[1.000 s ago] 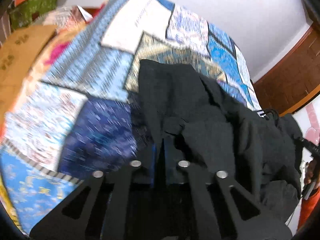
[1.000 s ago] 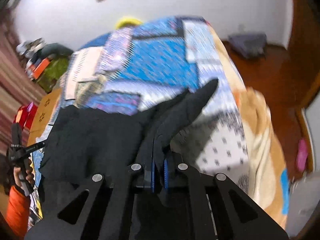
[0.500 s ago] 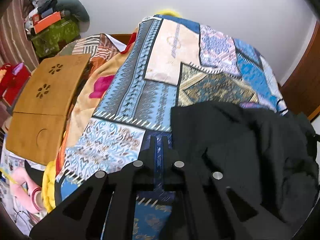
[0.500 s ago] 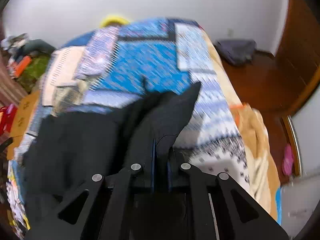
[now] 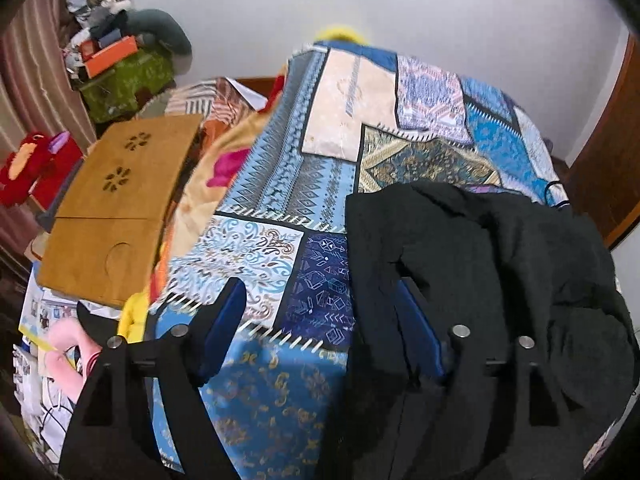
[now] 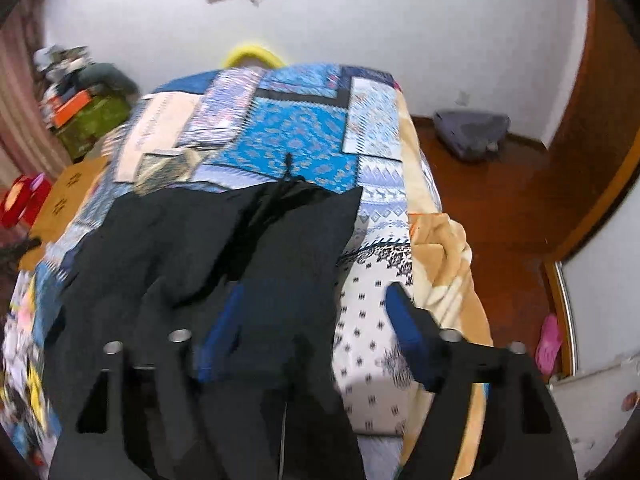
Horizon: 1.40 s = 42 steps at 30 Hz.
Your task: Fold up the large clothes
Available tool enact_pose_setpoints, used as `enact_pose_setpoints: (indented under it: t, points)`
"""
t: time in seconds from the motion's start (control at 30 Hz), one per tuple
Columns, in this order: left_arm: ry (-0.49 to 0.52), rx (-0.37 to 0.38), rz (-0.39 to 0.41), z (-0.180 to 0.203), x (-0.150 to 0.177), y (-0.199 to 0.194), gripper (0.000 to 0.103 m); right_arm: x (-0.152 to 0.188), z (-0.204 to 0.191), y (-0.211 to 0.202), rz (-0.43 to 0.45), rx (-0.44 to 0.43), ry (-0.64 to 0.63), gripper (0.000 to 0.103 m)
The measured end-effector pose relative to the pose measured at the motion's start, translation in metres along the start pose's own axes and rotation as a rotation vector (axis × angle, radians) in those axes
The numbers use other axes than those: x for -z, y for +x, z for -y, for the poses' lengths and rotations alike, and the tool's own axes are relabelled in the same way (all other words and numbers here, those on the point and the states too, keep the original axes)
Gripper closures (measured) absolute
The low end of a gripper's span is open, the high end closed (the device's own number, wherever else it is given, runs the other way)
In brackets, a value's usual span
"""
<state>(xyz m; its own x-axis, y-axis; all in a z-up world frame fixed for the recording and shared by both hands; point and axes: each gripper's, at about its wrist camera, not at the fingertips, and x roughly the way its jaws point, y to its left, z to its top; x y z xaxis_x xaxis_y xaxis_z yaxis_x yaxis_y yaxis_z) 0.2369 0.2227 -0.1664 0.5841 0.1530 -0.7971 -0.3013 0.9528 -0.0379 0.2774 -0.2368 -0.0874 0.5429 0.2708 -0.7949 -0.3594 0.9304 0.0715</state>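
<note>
A large black garment lies crumpled on the near part of a bed under a blue patchwork blanket. My left gripper hovers over the garment's left edge, jaws opening. Its right finger is above the cloth and its left finger above bare blanket, and the pads press on nothing. In the right wrist view the same garment spreads across the blanket. My right gripper hangs over the garment's right edge, jaws opening, its pads clear of the cloth.
A wooden lap table leans at the bed's left side, with a green box of clutter behind it. A beige blanket hangs off the right side. A grey bag and a pink slipper lie on the wooden floor.
Both grippers went from shut on folds of the black garment to wide open and pulled back and up. The garment has dropped onto the blanket.
</note>
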Motion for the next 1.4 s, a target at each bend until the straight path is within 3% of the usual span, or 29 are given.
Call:
enact_pose_setpoints:
  t: [0.13,0.33,0.5,0.63,0.73,0.87,1.0,1.1,1.2,1.27,1.33,1.4]
  points:
    - [-0.004,0.019,-0.028,-0.004,0.017,-0.015,0.027,0.023,0.000,-0.011,-0.026,0.004,-0.038,0.031]
    - [-0.005,0.031,-0.107,-0.010,0.059,-0.014,0.027,0.060,0.013,0.009,-0.127,-0.015,0.031,0.031]
    - [-0.059,0.110,-0.234,-0.021,0.104,0.009,0.027,0.092,0.022,0.031,-0.236,-0.051,0.106,0.031]
    - [-0.110,0.171,-0.374,-0.034,0.142,0.040,0.027,0.102,0.028,0.035,-0.231,-0.079,0.124,0.029]
    - [-0.107,0.211,-0.348,-0.034,0.154,0.037,0.027,0.108,0.038,0.040,-0.230,-0.070,0.193,0.027]
    - [-0.142,0.352,-0.408,-0.025,0.167,0.036,0.027,0.118,0.045,0.040,-0.209,-0.115,0.296,0.026]
    - [-0.128,0.328,-0.395,-0.014,0.174,0.032,0.027,0.120,0.036,0.028,-0.185,-0.088,0.284,0.029]
    - [-0.136,0.360,-0.393,-0.006,0.173,0.024,0.027,0.120,0.034,0.018,-0.178,-0.083,0.238,0.031]
    - [-0.090,0.393,-0.374,0.013,0.170,0.008,0.038,0.120,0.032,0.007,-0.171,-0.079,0.182,0.032]
    - [-0.051,0.377,-0.354,0.026,0.169,0.000,0.043,0.119,0.030,0.004,-0.167,-0.061,0.146,0.032]
    - [-0.034,0.364,-0.337,0.036,0.166,-0.006,0.052,0.117,0.027,-0.004,-0.134,-0.043,0.126,0.032]
    - [-0.038,0.368,-0.311,0.041,0.161,-0.012,0.055,0.111,0.026,-0.010,-0.090,-0.018,0.120,0.032]
